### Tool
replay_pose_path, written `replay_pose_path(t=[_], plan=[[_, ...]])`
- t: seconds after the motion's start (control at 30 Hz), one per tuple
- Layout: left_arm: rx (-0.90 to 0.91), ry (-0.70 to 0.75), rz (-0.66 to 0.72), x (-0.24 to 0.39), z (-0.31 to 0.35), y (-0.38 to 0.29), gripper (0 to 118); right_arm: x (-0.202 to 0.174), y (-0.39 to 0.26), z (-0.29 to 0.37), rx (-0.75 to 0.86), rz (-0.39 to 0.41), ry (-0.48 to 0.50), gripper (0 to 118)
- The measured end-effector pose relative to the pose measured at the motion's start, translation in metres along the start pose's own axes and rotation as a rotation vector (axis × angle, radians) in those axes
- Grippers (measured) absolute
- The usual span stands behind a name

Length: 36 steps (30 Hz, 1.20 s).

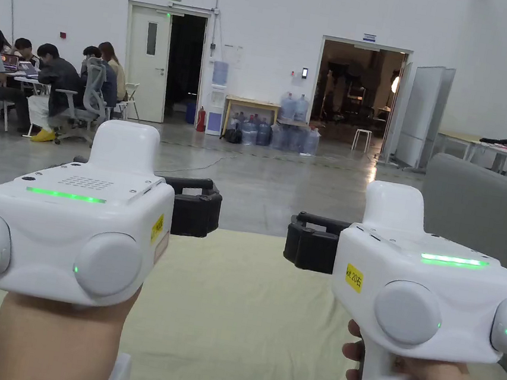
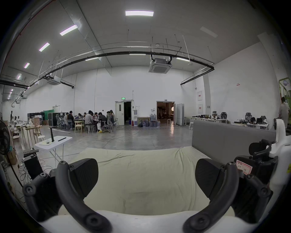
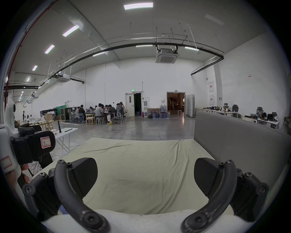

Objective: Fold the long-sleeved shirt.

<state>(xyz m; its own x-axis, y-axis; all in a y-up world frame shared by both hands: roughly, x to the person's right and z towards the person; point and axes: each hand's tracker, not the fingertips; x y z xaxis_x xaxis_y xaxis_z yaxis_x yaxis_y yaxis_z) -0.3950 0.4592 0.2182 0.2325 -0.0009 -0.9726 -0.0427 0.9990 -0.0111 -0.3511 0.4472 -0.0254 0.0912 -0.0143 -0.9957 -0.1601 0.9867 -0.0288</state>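
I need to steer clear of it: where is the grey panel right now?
In the head view the grey panel stands upright at the right, along the pale green sheet's right edge, just beyond the right gripper.

The pale green bed sheet (image 1: pixel 238 317) lies open ahead; a grey padded panel (image 1: pixel 481 224) walls off its right edge.

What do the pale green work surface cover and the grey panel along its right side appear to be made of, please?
The cover looks like matte woven cloth, perhaps a cotton sheet: soft creases run across it and its far edge sags. The grey panel looks upholstered in smooth matte fabric or leatherette, with one faint straight seam; which of these cannot be told.
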Motion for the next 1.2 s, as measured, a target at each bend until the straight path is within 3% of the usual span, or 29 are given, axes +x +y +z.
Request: replay_pose_path(t=[0.43,0.77,1.2], plan=[[-0.005,0.002,-0.008,0.002,-0.002,-0.003,118,-0.005,-0.003,0.004,0.06,0.04,-0.058,118],[-0.005,0.004,-0.007,0.001,-0.003,-0.001,118,-0.003,-0.004,0.001,0.025,0.008,-0.015,118],[-0.022,-0.013,0.008,0.0,-0.004,-0.005,118,0.003,-0.009,-0.008,-0.018,-0.03,-0.046,118]])
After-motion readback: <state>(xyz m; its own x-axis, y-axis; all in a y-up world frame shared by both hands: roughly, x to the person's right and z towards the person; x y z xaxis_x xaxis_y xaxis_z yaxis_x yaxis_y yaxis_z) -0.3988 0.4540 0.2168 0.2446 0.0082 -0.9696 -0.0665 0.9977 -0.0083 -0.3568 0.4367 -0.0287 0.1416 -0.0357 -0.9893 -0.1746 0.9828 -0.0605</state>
